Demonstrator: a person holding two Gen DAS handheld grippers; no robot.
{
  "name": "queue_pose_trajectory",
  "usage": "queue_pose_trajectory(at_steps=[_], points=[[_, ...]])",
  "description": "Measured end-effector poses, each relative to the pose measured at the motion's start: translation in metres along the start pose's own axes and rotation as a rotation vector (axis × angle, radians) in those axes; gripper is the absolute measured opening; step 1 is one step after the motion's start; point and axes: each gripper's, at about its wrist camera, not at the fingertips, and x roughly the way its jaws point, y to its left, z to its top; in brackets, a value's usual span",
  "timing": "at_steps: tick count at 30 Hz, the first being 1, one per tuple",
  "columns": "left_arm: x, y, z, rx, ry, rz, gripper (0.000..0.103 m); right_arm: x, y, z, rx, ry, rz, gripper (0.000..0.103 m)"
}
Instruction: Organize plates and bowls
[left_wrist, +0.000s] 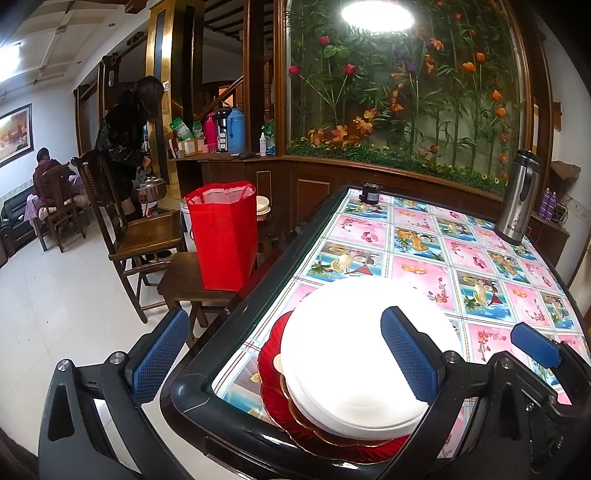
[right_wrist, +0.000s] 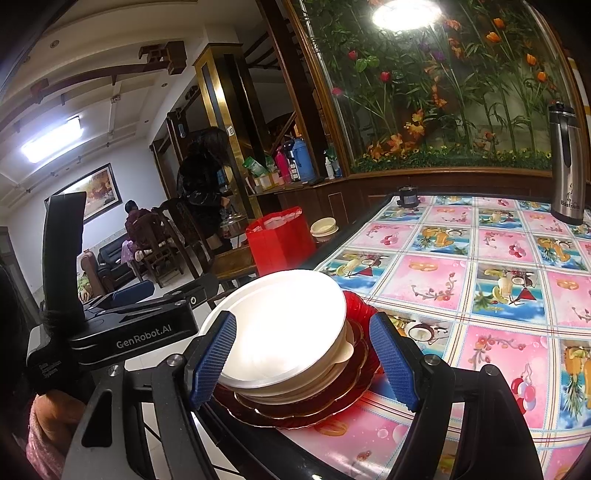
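Nearest, left gripper (left_wrist: 291, 354): blue-padded fingers (left_wrist: 160, 354) spread wide apart, one off the worktop's edge over the floor, the other lying against the white bowl; nothing clamped.

Right gripper (right_wrist: 304, 360): fingers (right_wrist: 393, 360) parted, flanking the stack on either side; whether the pads touch it cannot be told.

White bowl (left_wrist: 364, 354): inverted, base ring facing up, mouth down; round, so no long axis. It tops a stack at the near corner of the worktop and is strongly overexposed by the lamp.

Beneath it, cream dishes (right_wrist: 345, 349) whose edges peep out at the side; number unclear.

Amber scalloped plate (right_wrist: 306, 406): lying flat under those.

Red ribbed plate (left_wrist: 275, 398): lowest of the stack, flat on the worktop, its rim close to the black edge.

Worktop (left_wrist: 417, 258): black-rimmed, covered with a cloth of pink and blue fruit squares.

Red bag (left_wrist: 225, 236): upright on a wooden stool (left_wrist: 184, 280) beside the worktop.

Second stack of cream bowls (right_wrist: 324, 226): mouths up, beyond the bag.

Steel thermos (left_wrist: 519, 199): upright at the worktop's far side.

Small black jar (left_wrist: 371, 192): at the far edge.

Floral glass panel (left_wrist: 402, 99): behind everything.
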Motion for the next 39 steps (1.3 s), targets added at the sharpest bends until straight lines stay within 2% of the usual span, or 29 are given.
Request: queue_pose_trajectory(at_steps=[39], points=[[0.004, 0.015, -0.012, 0.011, 0.021, 0.034, 0.103, 0.001, 0.003, -0.001, -0.006, 0.01, 0.005, 0.076]])
